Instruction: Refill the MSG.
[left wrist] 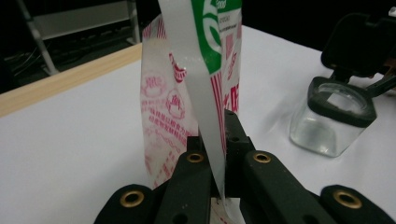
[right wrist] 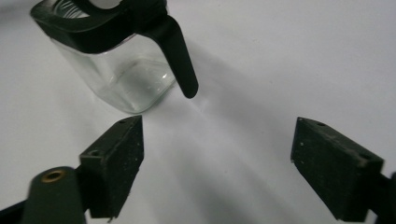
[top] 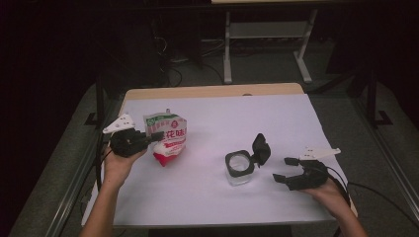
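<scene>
Gripping, left gripper (top: 150,137): jaws closed flat on the side seam of the bag, as the left gripper view shows, with the white film pinched between the two black pads; held by the left hand (top: 118,165) at the near-left part of the table.
Right gripper (top: 286,169): jaws standing wide apart with nothing between them, pointing left toward the jar from the near-right; the right gripper view shows bare white surface between the pads (right wrist: 116,158).
Right hand (top: 328,190): cupped under the right gripper, forearm entering from the near edge.
Bag (top: 167,138): white plastic pouch with red print, a red bottom corner and a green patch near its top; upright and slightly tilted at the left of the table, just right of the left gripper, its lower corner at or just above the covering.
Bag, close view (left wrist: 187,93): the seam runs straight down into the closed jaws.
Jar (top: 239,169): square clear glass with a black rim, mouth uncovered, apparently empty; standing right of centre, between the bag and the right gripper, well apart from the bag.
Lid (top: 261,148): black, hinged to the jar's rim and flipped up on its far-right side.
Table (top: 257,118): covered by a white sheet, a strip of light wood showing along the far edge.
Floor (top: 267,64): grey, dim, with white metal legs of another table beyond.
</scene>
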`<state>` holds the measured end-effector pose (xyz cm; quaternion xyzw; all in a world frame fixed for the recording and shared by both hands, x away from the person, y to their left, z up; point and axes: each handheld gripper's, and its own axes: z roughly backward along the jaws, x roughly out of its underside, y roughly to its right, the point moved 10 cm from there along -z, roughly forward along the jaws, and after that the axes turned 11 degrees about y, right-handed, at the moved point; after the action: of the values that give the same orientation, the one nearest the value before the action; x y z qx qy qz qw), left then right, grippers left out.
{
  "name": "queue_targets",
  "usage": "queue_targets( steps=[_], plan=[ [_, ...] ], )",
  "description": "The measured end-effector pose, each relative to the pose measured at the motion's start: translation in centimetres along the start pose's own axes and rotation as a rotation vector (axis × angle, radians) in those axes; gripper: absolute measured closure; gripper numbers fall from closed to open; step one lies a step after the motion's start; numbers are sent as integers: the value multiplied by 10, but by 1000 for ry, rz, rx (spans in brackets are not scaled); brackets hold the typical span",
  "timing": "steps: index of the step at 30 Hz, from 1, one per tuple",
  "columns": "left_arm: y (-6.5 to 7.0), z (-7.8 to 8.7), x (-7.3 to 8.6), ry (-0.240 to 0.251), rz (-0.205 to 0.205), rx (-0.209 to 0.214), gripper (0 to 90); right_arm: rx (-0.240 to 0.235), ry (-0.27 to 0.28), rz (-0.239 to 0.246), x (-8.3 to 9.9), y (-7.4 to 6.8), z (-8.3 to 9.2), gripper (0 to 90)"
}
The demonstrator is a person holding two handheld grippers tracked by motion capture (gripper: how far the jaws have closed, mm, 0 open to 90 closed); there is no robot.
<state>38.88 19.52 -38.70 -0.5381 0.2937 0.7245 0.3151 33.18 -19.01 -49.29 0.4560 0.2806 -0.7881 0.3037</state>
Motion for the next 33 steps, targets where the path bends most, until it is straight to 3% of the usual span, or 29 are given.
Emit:
queue_targets(
  steps=[1,2,3,4,5,6,7,8,9,11,12,14,19,25,33],
  plan=[
    [2,0,-2,5,1,3,900,0,0,0,0,0,0,203],
    [5,0,-7,11,0,9,900,-3,6,-1,1,-2,4,281],
    [5,0,-7,11,0,9,900,-3,6,-1,1,-2,4,281],
    [8,0,-10,15,-4,18,900,1,11,0,3,-5,8,385],
    [10,0,-12,16,-5,24,900,1,11,0,3,-5,8,385],
    [14,0,-17,15,2,31,900,-4,11,2,4,-9,10,517],
    [16,-1,-19,19,7,41,900,-14,3,2,5,-11,10,588],
    [16,-1,-19,19,7,41,900,-14,3,2,5,-11,10,588],
    [21,-1,-22,26,1,57,900,-35,-11,13,7,-18,10,732],
    [22,0,-23,25,-1,60,900,-44,-13,18,7,-20,9,778],
    [26,0,-26,37,7,75,900,-68,-23,28,8,-27,9,878],
    [28,0,-27,40,10,80,900,-83,-20,33,7,-32,8,894],
    [35,1,-32,55,9,100,900,-169,-25,75,4,-57,2,896],
    [43,1,-35,54,1,116,900,-245,-6,92,-4,-84,-5,896],
    [49,0,-40,56,-2,129,900,-304,37,109,-20,-109,-17,897]
  ],
)
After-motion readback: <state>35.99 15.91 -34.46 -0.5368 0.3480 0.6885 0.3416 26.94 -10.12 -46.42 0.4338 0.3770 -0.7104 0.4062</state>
